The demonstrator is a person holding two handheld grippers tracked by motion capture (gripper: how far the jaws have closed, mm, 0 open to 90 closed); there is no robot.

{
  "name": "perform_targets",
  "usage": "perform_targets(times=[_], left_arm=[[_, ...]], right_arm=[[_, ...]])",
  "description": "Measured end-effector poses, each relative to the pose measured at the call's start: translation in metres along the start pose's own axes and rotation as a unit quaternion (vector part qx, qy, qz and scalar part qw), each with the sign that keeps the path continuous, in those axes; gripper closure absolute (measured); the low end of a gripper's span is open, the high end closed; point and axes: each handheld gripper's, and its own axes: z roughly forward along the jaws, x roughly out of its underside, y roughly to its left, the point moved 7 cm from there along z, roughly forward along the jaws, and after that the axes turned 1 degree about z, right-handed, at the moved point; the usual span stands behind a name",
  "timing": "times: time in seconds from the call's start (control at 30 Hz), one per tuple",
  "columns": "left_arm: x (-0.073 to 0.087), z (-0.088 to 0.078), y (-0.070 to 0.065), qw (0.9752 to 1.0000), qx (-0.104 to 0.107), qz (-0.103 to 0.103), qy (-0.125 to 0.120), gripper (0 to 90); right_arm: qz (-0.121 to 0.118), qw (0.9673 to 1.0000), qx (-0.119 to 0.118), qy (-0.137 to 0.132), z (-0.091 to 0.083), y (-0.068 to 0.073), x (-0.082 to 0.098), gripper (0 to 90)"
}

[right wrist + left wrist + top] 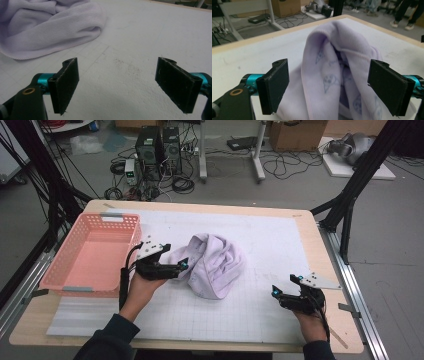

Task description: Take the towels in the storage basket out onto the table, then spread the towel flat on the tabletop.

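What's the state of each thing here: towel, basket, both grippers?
Lilac towel: crumpled in a heap on the mat, a raised fold between the left jaws, not clamped.
Pink basket: upright, empty, at the table's left.
Left gripper: open, at the towel.
Right gripper: open, over bare mat, apart from the towel.

Table [305, 222]: mat [270, 245], basket [90, 252], towel [215, 262].

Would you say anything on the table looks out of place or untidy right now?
Only the lilac towel: it lies crumpled in a heap mid-table rather than flat or folded, beside the pink basket. The left gripper is open at its edge; the right gripper is open over bare mat. Nothing looks spilled or damaged.
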Motion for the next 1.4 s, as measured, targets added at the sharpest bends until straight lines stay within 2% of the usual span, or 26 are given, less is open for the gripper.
perform_targets(times=[0.07, 0.13, 0.27, 0.33, 0.43, 0.63, 0.73, 0.97, 1.1, 1.3, 1.4], left_arm=[[0.009, -0.003, 0.002, 0.9999, 0.006, -0.007, -0.007, 18.0], [0.012, -0.005, 0.003, 0.9999, 0.006, -0.001, -0.01, 18.4], [0.012, -0.011, 0.003, 0.9991, 0.007, -0.001, -0.043, 19.2], [0.015, -0.011, 0.003, 0.9992, 0.004, 0.004, -0.039, 19.1], [0.02, -0.011, 0.006, 0.9995, 0.003, -0.004, -0.031, 19.0], [0.022, -0.014, 0.007, 0.9995, -0.002, -0.005, -0.031, 18.9], [0.022, -0.014, 0.008, 0.9995, -0.004, -0.004, -0.031, 18.8], [0.024, -0.012, 0.011, 0.9995, -0.007, -0.005, -0.029, 17.8], [0.026, -0.01, 0.012, 0.9997, -0.008, -0.009, -0.019, 17.9], [0.027, -0.012, 0.012, 0.9998, -0.01, -0.013, -0.011, 18.1], [0.028, -0.011, 0.012, 0.9998, -0.009, -0.016, -0.005, 19.2]], right_arm=[[-0.004, 1.0, 0.0, -0.005, 0.002, 0.0, -0.002, 17.9], [-0.003, 1.0, -0.003, -0.008, 0.003, 0.0, -0.004, 17.9], [-0.004, 1.0, -0.004, -0.006, 0.008, 0.001, -0.005, 17.8], [-0.001, 1.0, -0.005, -0.001, 0.009, 0.002, -0.005, 17.9], [-0.002, 1.0, -0.004, 0.002, 0.012, 0.001, -0.004, 17.8], [-0.009, 0.9999, -0.008, 0.004, 0.013, 0.001, -0.003, 17.8], [-0.003, 1.0, -0.009, 0.0, 0.013, 0.002, -0.004, 17.8], [-0.014, 0.9998, -0.015, 0.003, 0.016, 0.005, -0.004, 16.4], [-0.026, 0.9993, -0.02, 0.019, 0.021, 0.008, -0.001, 16.4], [-0.045, 0.9973, -0.047, 0.035, 0.031, 0.021, -0.001, 16.4], [-0.06, 0.9939, -0.073, 0.057, 0.039, 0.033, 0.002, 17.3]])
